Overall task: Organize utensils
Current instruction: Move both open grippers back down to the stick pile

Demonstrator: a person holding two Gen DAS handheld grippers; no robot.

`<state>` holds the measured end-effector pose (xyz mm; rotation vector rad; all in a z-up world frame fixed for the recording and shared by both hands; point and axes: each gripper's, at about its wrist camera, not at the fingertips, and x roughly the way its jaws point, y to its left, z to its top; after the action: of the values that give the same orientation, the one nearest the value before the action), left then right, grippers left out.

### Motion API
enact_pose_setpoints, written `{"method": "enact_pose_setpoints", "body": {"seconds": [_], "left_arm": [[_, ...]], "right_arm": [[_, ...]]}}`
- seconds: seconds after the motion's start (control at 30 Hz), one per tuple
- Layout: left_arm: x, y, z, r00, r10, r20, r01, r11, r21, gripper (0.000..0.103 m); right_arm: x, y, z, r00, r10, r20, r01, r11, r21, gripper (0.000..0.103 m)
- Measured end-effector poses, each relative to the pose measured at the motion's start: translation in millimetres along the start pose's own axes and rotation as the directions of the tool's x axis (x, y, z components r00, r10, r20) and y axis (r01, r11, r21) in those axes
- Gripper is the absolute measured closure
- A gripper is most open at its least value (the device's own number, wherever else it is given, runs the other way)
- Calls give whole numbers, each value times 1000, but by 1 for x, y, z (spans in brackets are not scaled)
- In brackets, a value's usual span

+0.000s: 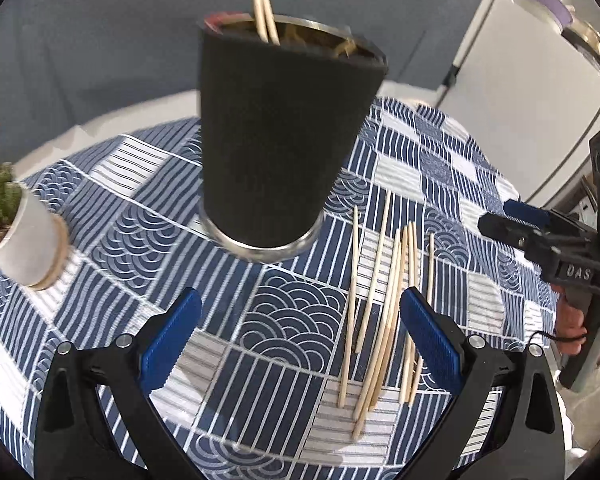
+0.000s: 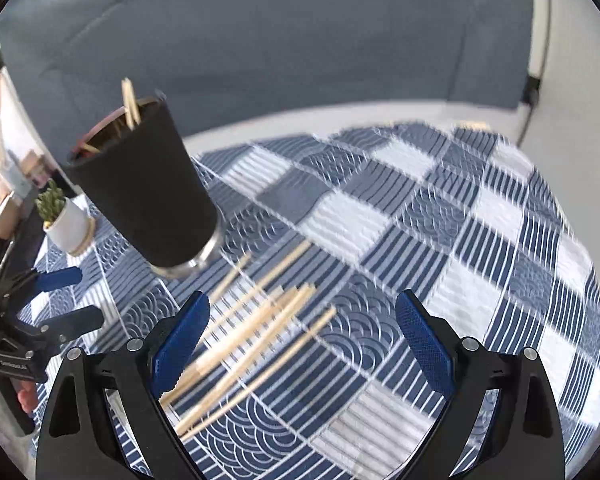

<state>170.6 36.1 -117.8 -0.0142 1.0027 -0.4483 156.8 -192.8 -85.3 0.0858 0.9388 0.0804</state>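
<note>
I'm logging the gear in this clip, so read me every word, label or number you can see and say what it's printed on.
"DAS": raised letters on the black body of the right gripper, seen from the left wrist camera.
A short white marking on the left gripper body in the right wrist view: too small and blurred to read.
Nothing legible on the black cup.

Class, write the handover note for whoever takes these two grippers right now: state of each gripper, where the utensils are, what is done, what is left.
Left gripper: jaws open, empty, facing the black cup.
Right gripper: jaws open, empty, above the loose chopsticks.
Cup stands upright on the patterned tablecloth; two chopsticks in the cup poke above its rim.
Done: those two are stowed.
Left: the loose chopsticks, about seven, lying beside the cup, still go in.
The potted plant stands apart, untouched.
</note>
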Motion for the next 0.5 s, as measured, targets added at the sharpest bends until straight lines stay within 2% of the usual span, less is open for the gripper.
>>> {"method": "enact_pose_setpoints", "body": {"seconds": [0.2,0.5], "left_arm": [[42,-7,1,997,-17,-71,19,1000,23,6],[76,-9,6,992,21,-123,-19,1000,17,6]], "right_arm": [[38,-8,-31,987,-33,-157,46,995,85,13],[57,-10,-48,972,-81,-220,102,991,85,13]]}}
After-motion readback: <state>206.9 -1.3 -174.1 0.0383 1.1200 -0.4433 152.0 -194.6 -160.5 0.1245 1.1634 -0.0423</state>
